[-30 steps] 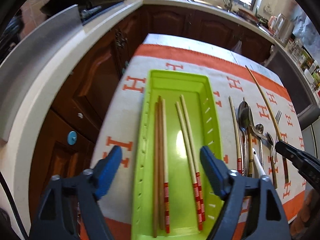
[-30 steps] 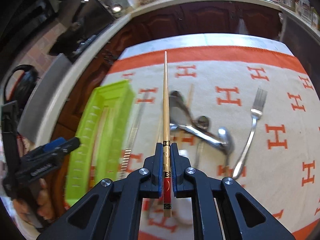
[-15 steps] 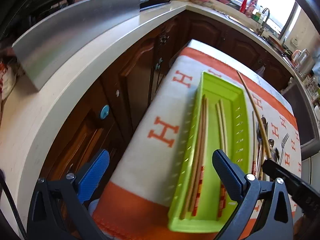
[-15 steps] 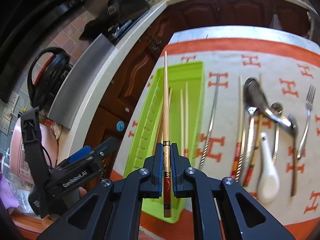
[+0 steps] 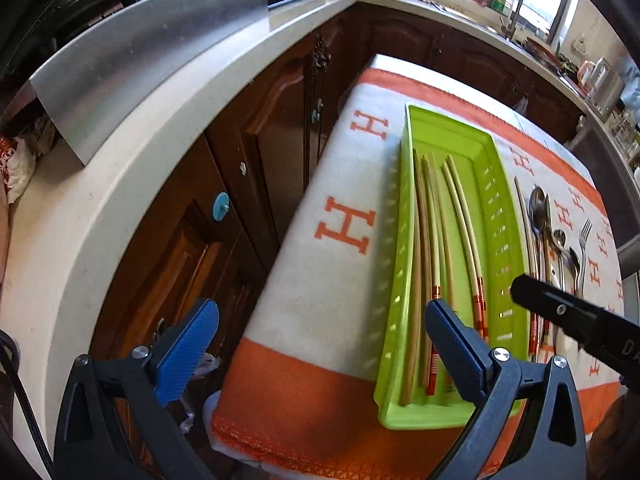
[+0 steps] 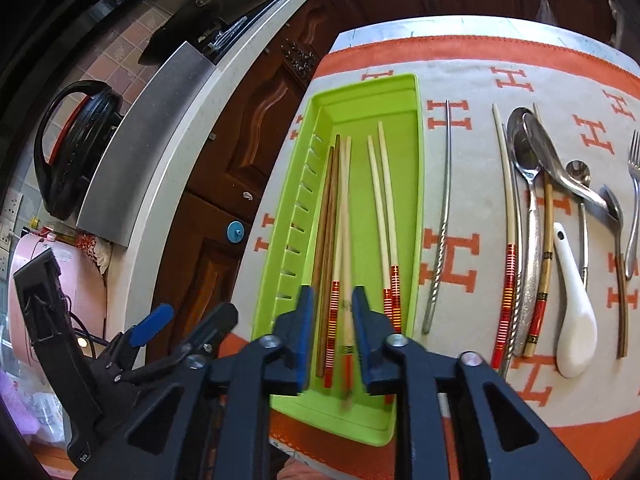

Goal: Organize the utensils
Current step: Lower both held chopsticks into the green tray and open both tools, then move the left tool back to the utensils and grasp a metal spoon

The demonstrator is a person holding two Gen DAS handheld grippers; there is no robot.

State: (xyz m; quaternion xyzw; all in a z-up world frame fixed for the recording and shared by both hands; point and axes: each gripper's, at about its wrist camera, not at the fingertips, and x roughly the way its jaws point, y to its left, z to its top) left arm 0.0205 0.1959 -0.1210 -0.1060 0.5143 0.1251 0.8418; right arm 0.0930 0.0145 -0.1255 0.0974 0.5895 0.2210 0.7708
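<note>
chopstick (image 6: 346,320) blurred between just-opening right claw (image 6: 333,334), over green tray (image 6: 416,208).

In front of me, chopsticks (image 6: 382,216) lie lengthwise in a tray (image 6: 416,200) on a cloth (image 6: 472,72); spoons (image 6: 532,168) and a fork (image 6: 634,200) lie right of it.

Orange-and-white H-pattern cloth (image 5: 320,280) covers the table. Dark wood cabinets (image 5: 240,184), pale countertop (image 5: 120,184), steel panel (image 5: 140,48). Black lid (image 6: 76,144) far left.
</note>
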